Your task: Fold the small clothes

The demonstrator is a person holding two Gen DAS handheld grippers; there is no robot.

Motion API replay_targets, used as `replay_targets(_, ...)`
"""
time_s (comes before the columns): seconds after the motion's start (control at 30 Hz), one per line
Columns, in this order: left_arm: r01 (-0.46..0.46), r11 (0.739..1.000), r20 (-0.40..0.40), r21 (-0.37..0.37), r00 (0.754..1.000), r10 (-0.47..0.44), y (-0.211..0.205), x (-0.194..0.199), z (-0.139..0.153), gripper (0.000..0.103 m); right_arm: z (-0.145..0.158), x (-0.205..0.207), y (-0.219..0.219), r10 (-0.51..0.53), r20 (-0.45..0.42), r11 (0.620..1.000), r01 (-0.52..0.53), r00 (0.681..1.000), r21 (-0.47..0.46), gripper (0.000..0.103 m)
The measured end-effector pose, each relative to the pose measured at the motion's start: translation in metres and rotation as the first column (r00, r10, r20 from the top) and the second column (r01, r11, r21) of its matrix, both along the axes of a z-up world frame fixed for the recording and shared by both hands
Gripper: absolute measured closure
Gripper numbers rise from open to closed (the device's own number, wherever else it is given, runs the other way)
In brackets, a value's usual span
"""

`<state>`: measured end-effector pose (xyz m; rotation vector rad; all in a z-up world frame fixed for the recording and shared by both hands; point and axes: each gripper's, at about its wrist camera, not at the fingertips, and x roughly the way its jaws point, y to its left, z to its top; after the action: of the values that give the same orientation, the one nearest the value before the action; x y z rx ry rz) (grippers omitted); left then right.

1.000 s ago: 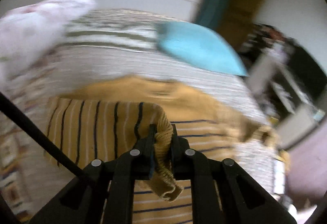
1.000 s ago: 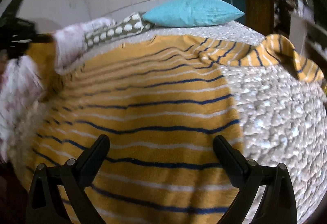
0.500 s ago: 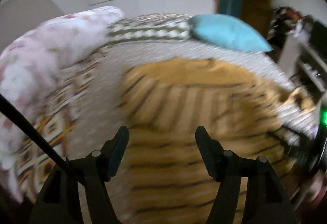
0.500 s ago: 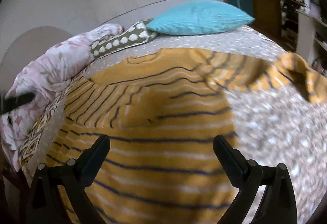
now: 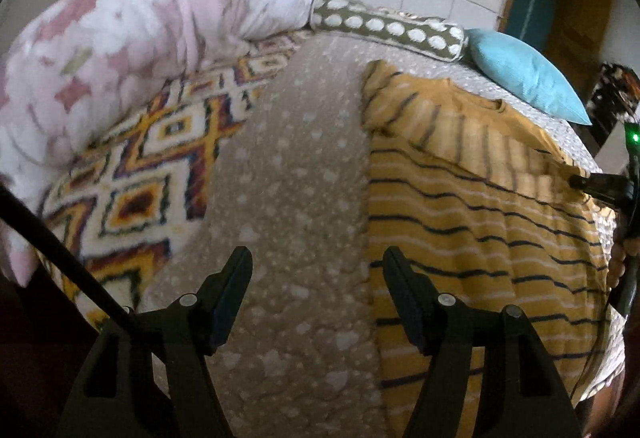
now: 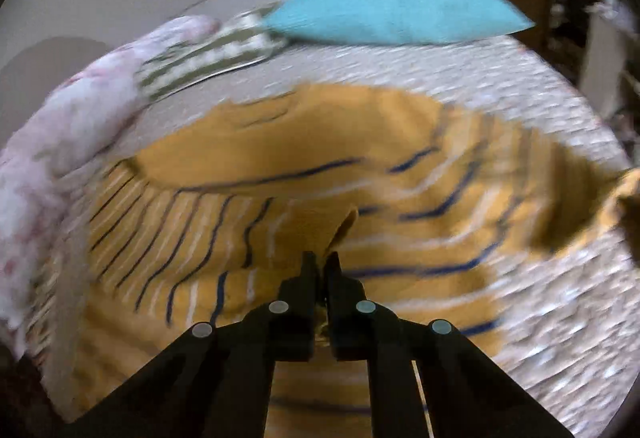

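Sweater (image 5: 480, 222) count: one, striped; right gripper (image 6: 321, 264) clamps its fabric ahead, left gripper (image 5: 316, 286) gapes empty, sweater right of it.

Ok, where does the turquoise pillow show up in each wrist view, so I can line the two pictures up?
Left wrist: the turquoise pillow sits at upper right, at the head of the bed beyond the yellow striped sweater, just right of the spotted cushion.
Right wrist: the pillow is at top centre, blurred, again beyond the sweater.
Shared landmark: the spotted cushion, directly left of the pillow in both views.
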<state>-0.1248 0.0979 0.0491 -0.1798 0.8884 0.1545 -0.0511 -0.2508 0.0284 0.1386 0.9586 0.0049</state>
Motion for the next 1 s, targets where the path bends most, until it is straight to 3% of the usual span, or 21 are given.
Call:
replay_targets(0.1,0.020,0.999,-0.014,-0.034,1.000,-0.020,-0.005,0.002,-0.010,0.036,-0.008,0.001,-0.014,-0.009,-0.042,1.000,0.010,0.999,0.015,0.094)
replay_targets(0.23,0.075,0.997,-0.034,-0.029,0.996,-0.076,-0.025,0.006,-0.022,0.036,0.000,-0.040,-0.033,-0.004,0.013,0.996,0.003,1.000,0.094,0.073)
replay_targets(0.37,0.079,0.996,-0.056,0.035,0.995,-0.077,-0.039,0.008,-0.035,0.036,0.003,-0.079,-0.067,-0.048,0.030,0.990,0.043,0.998,0.136,0.073)
replay_targets(0.47,0.080,0.996,-0.051,0.036,0.996,-0.078,-0.043,0.003,-0.031,0.036,0.012,-0.109,-0.116,-0.140,0.053,0.979,0.130,0.989,0.159,0.072)
replay_targets(0.53,0.086,0.996,-0.037,-0.006,0.996,-0.086,-0.043,-0.002,-0.025,0.036,0.022,-0.125,-0.158,-0.246,0.079,0.958,0.230,0.966,0.170,0.061)
replay_targets(0.6,0.092,0.995,-0.021,-0.040,0.995,-0.093,-0.043,-0.007,-0.018,0.036,0.030,-0.138,-0.202,-0.370,0.095,0.916,0.347,0.924,0.201,0.043)
replay_targets(0.63,0.095,0.994,-0.010,-0.051,0.995,-0.096,-0.045,-0.009,-0.014,0.036,0.033,-0.144,-0.222,-0.432,0.091,0.888,0.405,0.897,0.220,0.039)
replay_targets(0.77,0.119,0.992,0.026,-0.046,0.993,-0.118,-0.057,-0.012,0.000,0.035,0.032,-0.142,-0.277,-0.573,0.040,0.804,0.552,0.819,0.221,0.039)
replay_targets(0.97,0.151,0.988,0.048,-0.041,0.988,-0.149,-0.070,-0.016,0.010,0.035,0.010,-0.096,-0.303,-0.580,-0.090,0.782,0.584,0.810,0.218,0.041)
replay_targets(1.0,0.148,0.988,0.048,-0.046,0.988,-0.146,-0.069,-0.017,0.012,0.035,0.009,-0.090,-0.307,-0.565,-0.090,0.789,0.569,0.820,0.231,0.064)
